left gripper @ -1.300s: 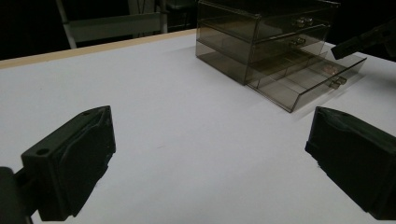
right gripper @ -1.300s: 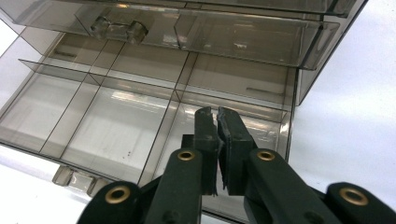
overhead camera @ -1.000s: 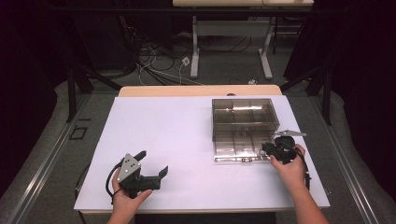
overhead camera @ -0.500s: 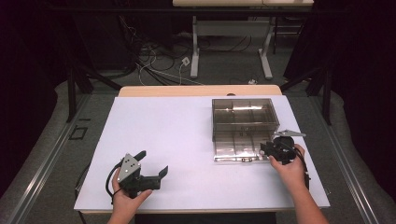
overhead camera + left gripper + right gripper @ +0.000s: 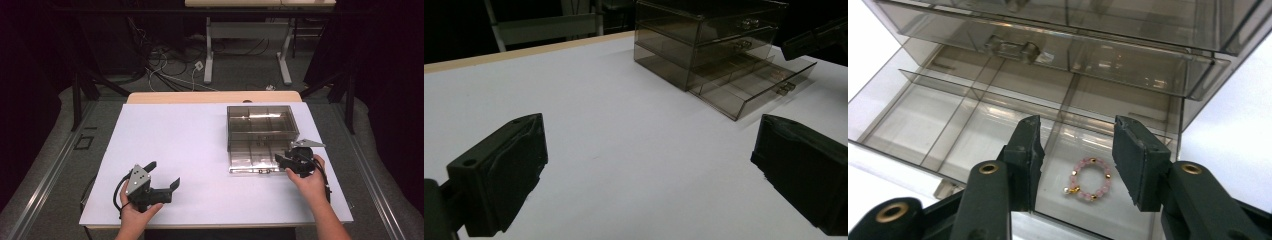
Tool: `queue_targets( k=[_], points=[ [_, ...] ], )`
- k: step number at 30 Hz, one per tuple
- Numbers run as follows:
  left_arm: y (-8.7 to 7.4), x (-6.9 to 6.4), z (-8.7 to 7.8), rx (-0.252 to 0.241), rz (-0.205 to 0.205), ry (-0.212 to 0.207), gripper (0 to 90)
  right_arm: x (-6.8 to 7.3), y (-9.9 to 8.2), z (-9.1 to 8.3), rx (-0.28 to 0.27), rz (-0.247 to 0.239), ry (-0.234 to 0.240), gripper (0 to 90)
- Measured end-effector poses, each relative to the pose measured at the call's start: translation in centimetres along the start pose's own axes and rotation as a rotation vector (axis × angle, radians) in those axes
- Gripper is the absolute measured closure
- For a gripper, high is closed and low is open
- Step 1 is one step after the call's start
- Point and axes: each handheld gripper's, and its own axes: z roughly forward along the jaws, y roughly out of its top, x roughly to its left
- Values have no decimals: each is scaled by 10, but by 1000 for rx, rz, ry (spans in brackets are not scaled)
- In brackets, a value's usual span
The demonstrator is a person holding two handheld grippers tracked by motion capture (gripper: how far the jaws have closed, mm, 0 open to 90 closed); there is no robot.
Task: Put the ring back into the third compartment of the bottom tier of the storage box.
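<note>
A beaded bracelet (image 5: 1088, 179) is being put away in the open bottom drawer (image 5: 963, 125) of a smoky plastic drawer box (image 5: 260, 125) that stands on the right half of the white desk (image 5: 190, 145). The step in hand is judged to be the release: the bracelet lies flat on the floor of the drawer's near right compartment, directly below the right claw (image 5: 1076, 150), and no pad is pressed against it. The jaws of that claw have just been opening, and they are seen about half spread, with the bracelet framed in the gap between them but lower down and apart from both pads. Nothing is held by it.

In the high view the right claw (image 5: 295, 161) is seen over the drawer's right front corner.

For the next move, a clean lift out of the drawer is called for, with the dividers and the drawer above left untouched; after that, the drawer is presumably to be pushed shut by its small front handle (image 5: 785, 88), squarely, so that the light box is not slid across the desk.

The left claw (image 5: 162, 175) is held at the desk's near left, well apart from the box. Its jaws are spread wide, and nothing is held or touched by them.
</note>
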Motion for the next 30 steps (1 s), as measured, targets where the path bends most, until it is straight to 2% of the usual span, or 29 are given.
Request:
queue_targets(
  k=[8, 17, 22, 30],
  points=[
    [0, 0, 0, 1, -3, 1, 14, 11, 3, -3, -11, -39, 6, 485],
    [-1, 0, 1, -4, -5, 5, 14, 26, 5, -7, -19, -64, 46, 480],
    [0, 0, 0, 1, -5, 2, 14, 35, 6, -9, -18, -77, 68, 501],
    [0, 0, 0, 1, -3, 2, 14, 46, 6, -13, -10, -59, 92, 565]
  ],
)
